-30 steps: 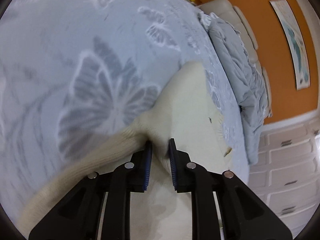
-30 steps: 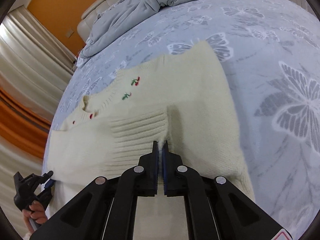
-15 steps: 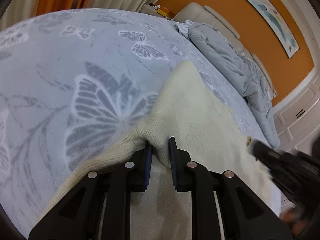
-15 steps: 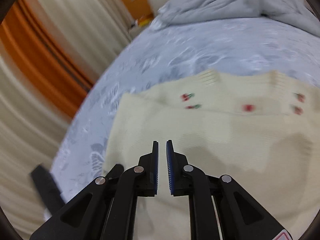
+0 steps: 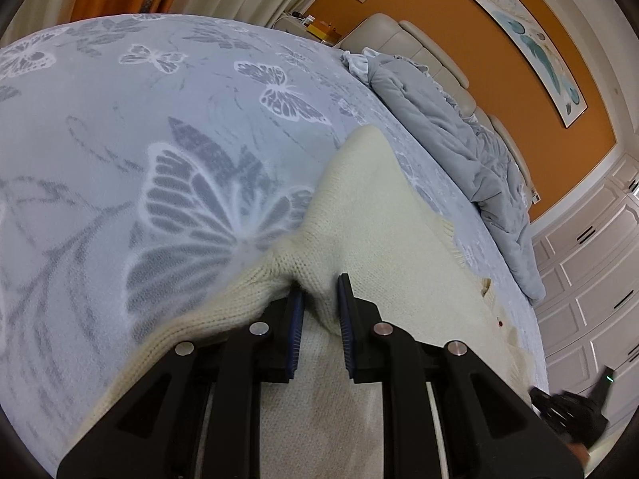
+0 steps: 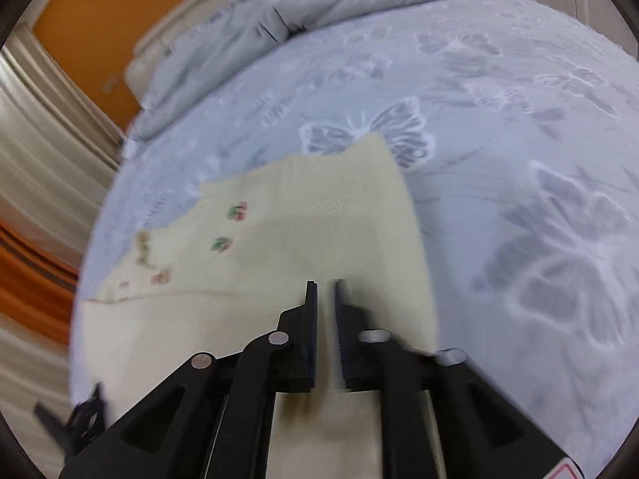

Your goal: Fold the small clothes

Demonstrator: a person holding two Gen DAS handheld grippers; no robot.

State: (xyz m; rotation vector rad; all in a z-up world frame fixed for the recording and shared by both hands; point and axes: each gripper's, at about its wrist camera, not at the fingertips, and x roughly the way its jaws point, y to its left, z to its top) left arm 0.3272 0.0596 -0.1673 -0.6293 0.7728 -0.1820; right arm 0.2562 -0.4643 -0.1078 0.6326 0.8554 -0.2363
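Note:
A small cream knit sweater (image 5: 371,223) with little cherry motifs (image 6: 221,242) lies on the bed (image 5: 120,119); it also shows in the right wrist view (image 6: 339,219). My left gripper (image 5: 319,291) is shut on a bunched fold of the sweater near its sleeve. My right gripper (image 6: 325,291) hovers over the sweater's body with its jaws a narrow gap apart and nothing between them. The right gripper also shows blurred at the lower right of the left wrist view (image 5: 571,411).
The bed has a pale blue sheet with butterfly print (image 6: 559,239). A crumpled grey duvet (image 5: 459,127) lies by the cushioned headboard (image 5: 419,40). An orange wall (image 5: 459,20), curtains (image 6: 48,139) and white cabinets (image 5: 591,279) surround the bed.
My right gripper let go of the sweater's ribbed edge, opened slightly and swung across above the garment. My left gripper kept its hold and tilted its view up toward the headboard.

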